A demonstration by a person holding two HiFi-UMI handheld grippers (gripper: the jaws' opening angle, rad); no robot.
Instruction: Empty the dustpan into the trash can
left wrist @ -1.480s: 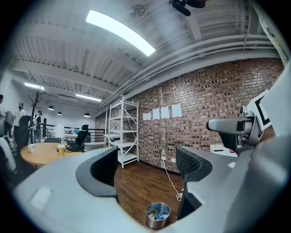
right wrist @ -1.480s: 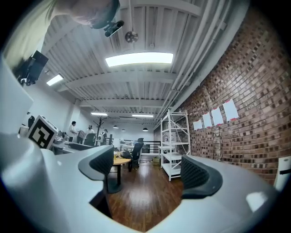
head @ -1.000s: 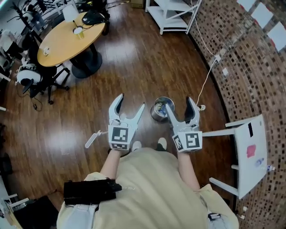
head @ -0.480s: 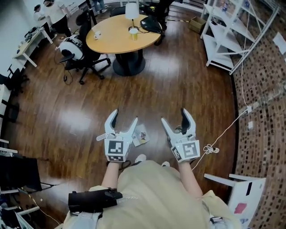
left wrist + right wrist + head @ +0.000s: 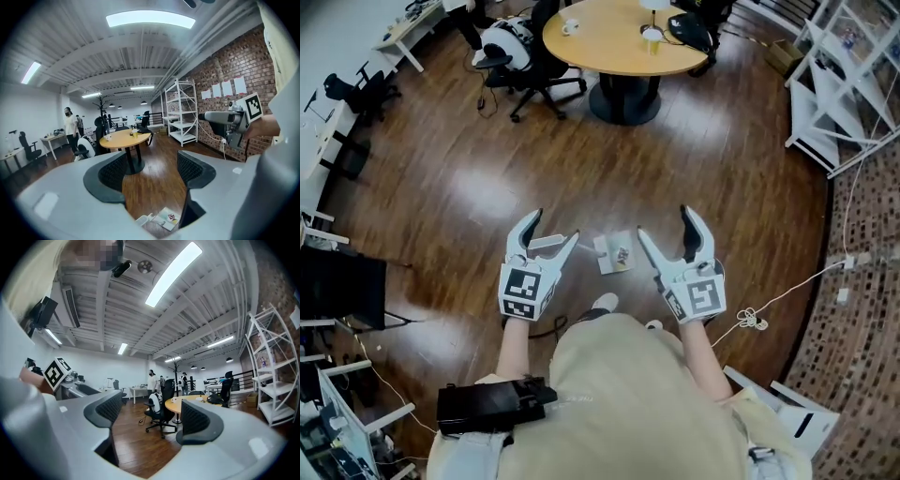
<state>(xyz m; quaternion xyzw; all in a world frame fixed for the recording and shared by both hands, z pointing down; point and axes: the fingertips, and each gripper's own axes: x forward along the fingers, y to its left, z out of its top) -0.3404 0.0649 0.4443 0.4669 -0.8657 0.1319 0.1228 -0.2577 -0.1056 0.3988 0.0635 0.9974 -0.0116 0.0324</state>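
Observation:
A small white dustpan (image 5: 614,253) with bits of litter in it lies flat on the dark wood floor, just ahead of my feet. Its handle (image 5: 547,242) runs off to the left, under my left gripper. In the head view my left gripper (image 5: 553,227) hovers above that handle, open and empty. My right gripper (image 5: 666,223) stands open to the right of the pan, holding nothing. In the left gripper view the dustpan (image 5: 161,219) shows low on the floor below the open left gripper (image 5: 150,173). In the right gripper view the right gripper (image 5: 150,418) points level into the room. No trash can is in view.
A round wooden table (image 5: 623,36) and black office chairs (image 5: 525,61) stand farther ahead. White shelving (image 5: 839,103) lines the brick wall at right, and a white cable (image 5: 769,305) trails over the floor. A black screen (image 5: 337,281) sits at left. People stand far off (image 5: 71,129).
The whole view has swung round. The metal trash can seen ahead a second ago has left the picture, and the dustpan now lies between the two grippers. Both grippers turned along and stayed open.

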